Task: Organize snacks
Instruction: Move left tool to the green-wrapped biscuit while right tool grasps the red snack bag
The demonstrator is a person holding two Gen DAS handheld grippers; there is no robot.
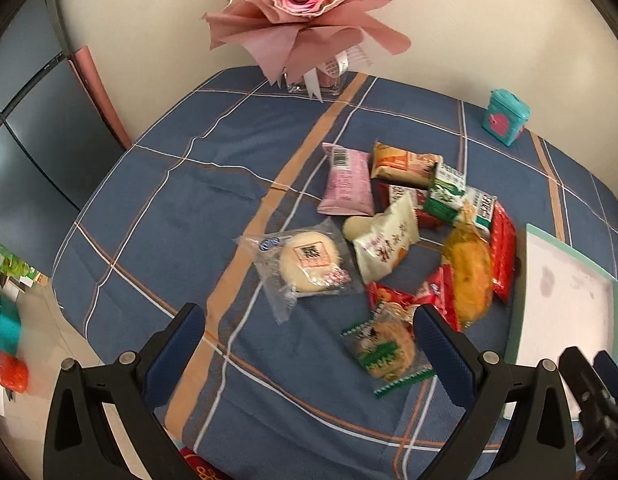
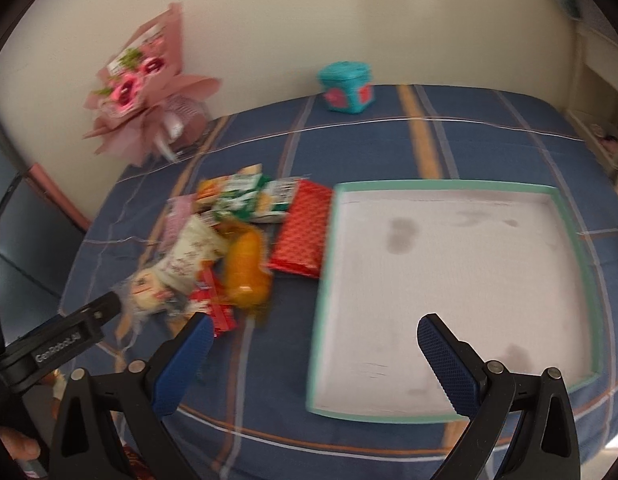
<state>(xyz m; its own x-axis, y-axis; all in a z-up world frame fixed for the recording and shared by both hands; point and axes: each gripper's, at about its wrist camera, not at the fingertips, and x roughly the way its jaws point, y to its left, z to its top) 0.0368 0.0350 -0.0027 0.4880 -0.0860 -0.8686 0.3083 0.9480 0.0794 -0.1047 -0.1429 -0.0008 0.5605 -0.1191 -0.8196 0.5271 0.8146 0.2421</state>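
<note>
Several wrapped snacks lie in a loose pile on the blue plaid tablecloth (image 1: 169,208): a clear-wrapped round bun (image 1: 309,266), a pink packet (image 1: 346,182), a white packet (image 1: 387,242), an orange pastry (image 1: 471,276), a long red packet (image 1: 502,254) and a green-edged biscuit packet (image 1: 385,354). My left gripper (image 1: 309,340) hovers open just before the bun and the biscuit packet. A shallow white tray with a mint rim (image 2: 573,248) sits right of the pile and holds nothing. My right gripper (image 2: 313,340) hangs open above the tray's near left corner.
A pink flower bouquet (image 1: 305,12) stands in a glass at the table's back edge by the wall. A teal tin (image 2: 347,86) sits at the back. The other gripper (image 2: 65,340) shows at the lower left of the right wrist view. Floor and coloured items lie off the table's left side.
</note>
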